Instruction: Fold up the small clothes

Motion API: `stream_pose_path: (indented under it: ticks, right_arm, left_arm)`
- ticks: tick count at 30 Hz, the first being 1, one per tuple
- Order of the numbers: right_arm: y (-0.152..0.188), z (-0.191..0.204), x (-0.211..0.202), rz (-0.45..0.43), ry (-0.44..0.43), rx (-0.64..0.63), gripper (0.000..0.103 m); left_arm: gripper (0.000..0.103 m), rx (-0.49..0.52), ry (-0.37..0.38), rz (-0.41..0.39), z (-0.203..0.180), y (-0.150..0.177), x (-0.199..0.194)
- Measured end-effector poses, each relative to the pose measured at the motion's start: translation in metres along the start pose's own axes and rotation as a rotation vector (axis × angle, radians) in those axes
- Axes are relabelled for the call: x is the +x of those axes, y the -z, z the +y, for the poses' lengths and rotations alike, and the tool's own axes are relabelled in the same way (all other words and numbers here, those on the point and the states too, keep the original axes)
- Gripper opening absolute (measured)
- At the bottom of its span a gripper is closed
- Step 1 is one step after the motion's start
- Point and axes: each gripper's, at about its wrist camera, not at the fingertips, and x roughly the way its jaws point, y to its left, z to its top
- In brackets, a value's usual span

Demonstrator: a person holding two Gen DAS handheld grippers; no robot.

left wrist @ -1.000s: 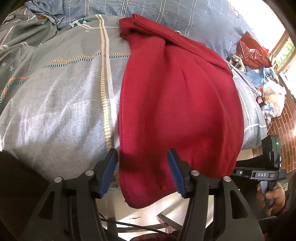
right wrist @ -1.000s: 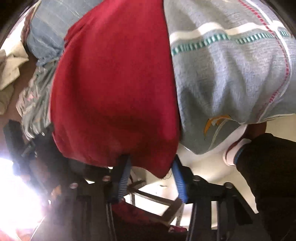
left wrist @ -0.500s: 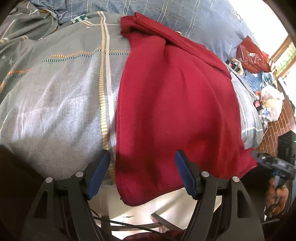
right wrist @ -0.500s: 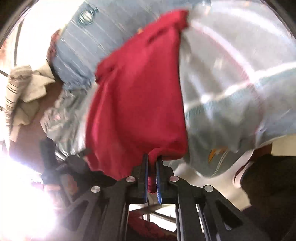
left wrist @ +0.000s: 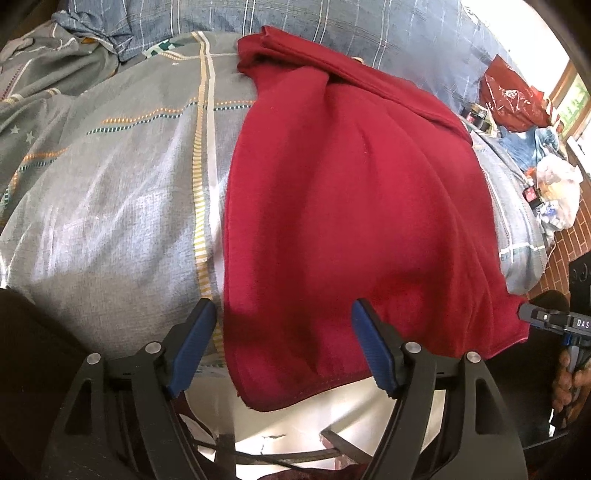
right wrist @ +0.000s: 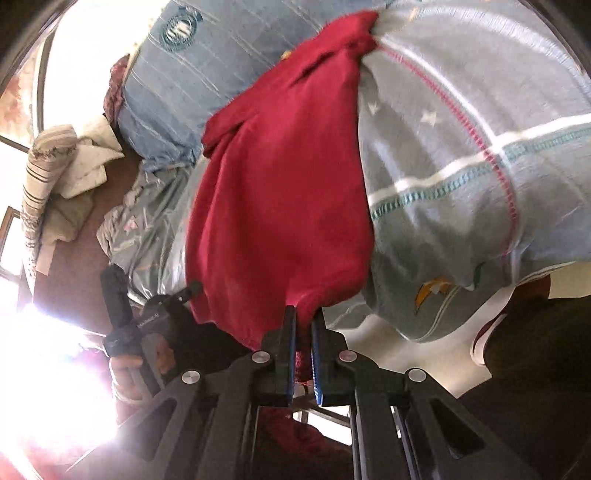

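Note:
A red garment (left wrist: 343, 206) lies spread on the grey patterned bed cover (left wrist: 110, 206), its near hem hanging over the bed's edge. My left gripper (left wrist: 282, 347) is open, its blue-padded fingers on either side of the garment's near left corner, not pinching it. My right gripper (right wrist: 303, 332) is shut on the near corner of the red garment (right wrist: 280, 199) in the right wrist view, with cloth bunched between the pads. The right gripper also shows at the right edge of the left wrist view (left wrist: 557, 321).
A blue checked pillow (left wrist: 332, 26) lies at the far side of the bed. A red bag (left wrist: 513, 99) and a white plastic bag (left wrist: 557, 188) sit on the far right. Folded light cloths (right wrist: 66, 177) lie left of the bed. Pale floor shows below the bed's edge.
My right gripper closed on the garment's near corner and drew back from the bed. My left gripper opened wider around the hem's left corner.

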Motion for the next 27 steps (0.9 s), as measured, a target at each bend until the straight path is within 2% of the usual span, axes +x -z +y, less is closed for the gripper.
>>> stream_pose_path:
  ticks: [1, 2, 3, 4, 5, 11, 17, 22, 25, 27]
  right_arm:
    - [-0.002, 0.001, 0.003, 0.017, 0.001, -0.001, 0.007]
    - [-0.002, -0.002, 0.0, 0.026, 0.0, -0.009, 0.007]
    - [-0.004, 0.001, 0.0, 0.032, 0.006, -0.022, 0.007]
    - [-0.006, 0.004, 0.0, 0.035, 0.01, -0.034, 0.007]
    - [-0.007, 0.007, -0.002, 0.034, 0.01, -0.045, 0.007]
    - [-0.01, 0.019, -0.01, -0.001, -0.023, -0.071, 0.007]
    - [-0.026, 0.029, -0.027, -0.078, -0.052, -0.102, 0.007]
    - [-0.073, 0.034, -0.03, -0.202, -0.058, -0.092, 0.007]
    - [-0.109, 0.034, -0.016, -0.252, 0.022, -0.093, 0.007]
    - [-0.129, 0.029, 0.001, -0.24, 0.068, -0.083, 0.007]
  left_arm:
    - [0.066, -0.001, -0.004, -0.009, 0.0, 0.001, 0.0]
    - [0.052, -0.001, -0.01, -0.015, 0.0, 0.003, -0.001]
    - [0.042, 0.004, -0.018, -0.019, -0.001, 0.004, -0.002]
    - [0.019, 0.004, -0.017, -0.017, -0.001, 0.004, -0.001]
    - [0.008, 0.0, -0.011, -0.008, 0.001, 0.004, -0.001]
    - [0.007, -0.029, 0.055, 0.0, 0.008, -0.001, -0.011]
    - [0.007, -0.039, 0.128, -0.075, 0.013, -0.025, -0.039]
    - [0.007, -0.085, 0.148, -0.144, 0.025, -0.068, -0.04]
    - [0.007, -0.109, 0.149, -0.15, 0.03, -0.097, -0.026]
    - [0.007, -0.123, 0.135, -0.133, 0.031, -0.108, -0.011]
